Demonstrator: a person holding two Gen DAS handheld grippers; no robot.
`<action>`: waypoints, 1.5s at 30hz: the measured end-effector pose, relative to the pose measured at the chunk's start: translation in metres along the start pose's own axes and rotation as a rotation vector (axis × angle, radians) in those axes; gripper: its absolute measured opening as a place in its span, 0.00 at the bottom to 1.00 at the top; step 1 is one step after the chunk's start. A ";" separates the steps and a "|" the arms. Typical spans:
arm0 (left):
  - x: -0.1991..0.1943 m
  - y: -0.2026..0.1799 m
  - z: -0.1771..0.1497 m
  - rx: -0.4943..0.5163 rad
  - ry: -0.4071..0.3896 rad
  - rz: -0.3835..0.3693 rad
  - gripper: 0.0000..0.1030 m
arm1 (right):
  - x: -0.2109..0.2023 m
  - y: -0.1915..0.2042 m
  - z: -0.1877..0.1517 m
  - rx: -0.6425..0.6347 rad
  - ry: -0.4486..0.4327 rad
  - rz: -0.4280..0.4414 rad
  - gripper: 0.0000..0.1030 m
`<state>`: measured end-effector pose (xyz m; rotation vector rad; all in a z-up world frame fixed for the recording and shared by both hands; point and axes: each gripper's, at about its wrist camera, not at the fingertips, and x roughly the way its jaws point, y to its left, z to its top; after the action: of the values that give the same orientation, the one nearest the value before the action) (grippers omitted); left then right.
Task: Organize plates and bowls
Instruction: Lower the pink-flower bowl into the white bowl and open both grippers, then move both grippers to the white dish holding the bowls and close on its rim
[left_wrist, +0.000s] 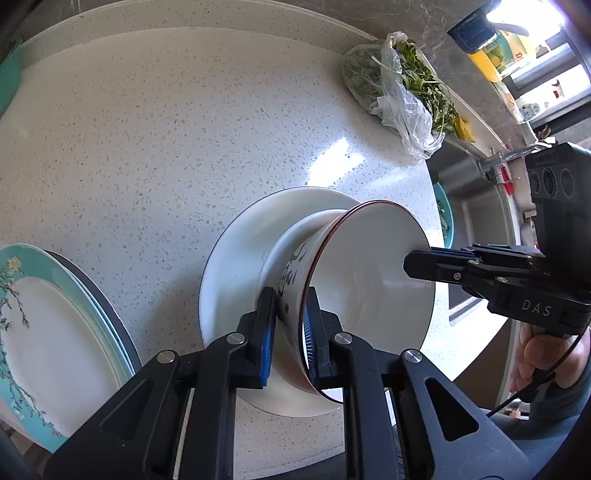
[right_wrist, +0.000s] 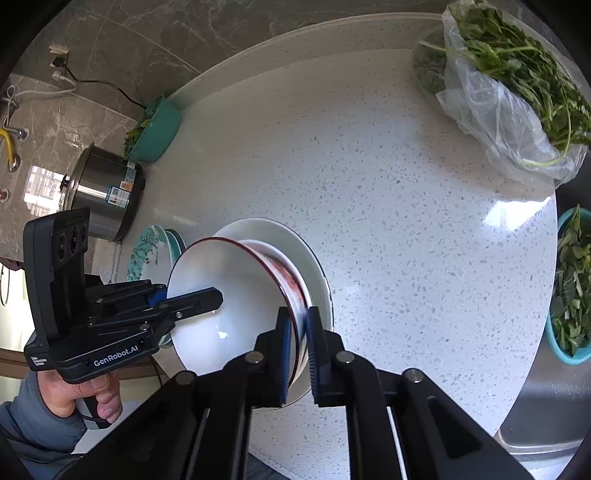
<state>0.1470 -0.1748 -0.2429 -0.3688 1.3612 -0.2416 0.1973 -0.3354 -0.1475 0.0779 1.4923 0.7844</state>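
A white bowl (left_wrist: 369, 280) with a dark red rim and painted marks on its outside is over the middle of a white plate (left_wrist: 236, 266) on the speckled counter. Whether its base rests on the plate I cannot tell. My left gripper (left_wrist: 290, 306) is shut on the bowl's near rim, one pad inside and one outside. My right gripper (left_wrist: 410, 264) grips the opposite rim. In the right wrist view the right gripper (right_wrist: 297, 325) is shut on the bowl (right_wrist: 229, 280) above the plate (right_wrist: 314, 273), and the left gripper (right_wrist: 212, 295) reaches in from the left.
A stack of teal floral plates (left_wrist: 48, 332) lies left of the white plate. A plastic bag of greens (right_wrist: 517, 85) sits at the far right. A steel pot (right_wrist: 103, 188) and a teal bowl of greens (right_wrist: 155, 129) stand far left. A sink (left_wrist: 476, 221) and teal basket (right_wrist: 570, 288) lie past the counter's right edge.
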 end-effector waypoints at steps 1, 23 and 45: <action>0.000 -0.001 0.000 0.008 -0.002 0.007 0.13 | 0.000 0.002 0.001 -0.009 -0.001 -0.010 0.09; -0.005 -0.022 -0.005 0.053 -0.132 0.003 0.79 | 0.006 0.013 0.008 -0.048 0.037 -0.035 0.09; -0.020 -0.023 -0.008 0.070 -0.242 0.069 1.00 | 0.013 0.021 0.003 -0.066 0.041 -0.046 0.12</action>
<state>0.1365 -0.1887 -0.2169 -0.2822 1.1221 -0.1799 0.1896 -0.3115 -0.1471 -0.0229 1.5008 0.8014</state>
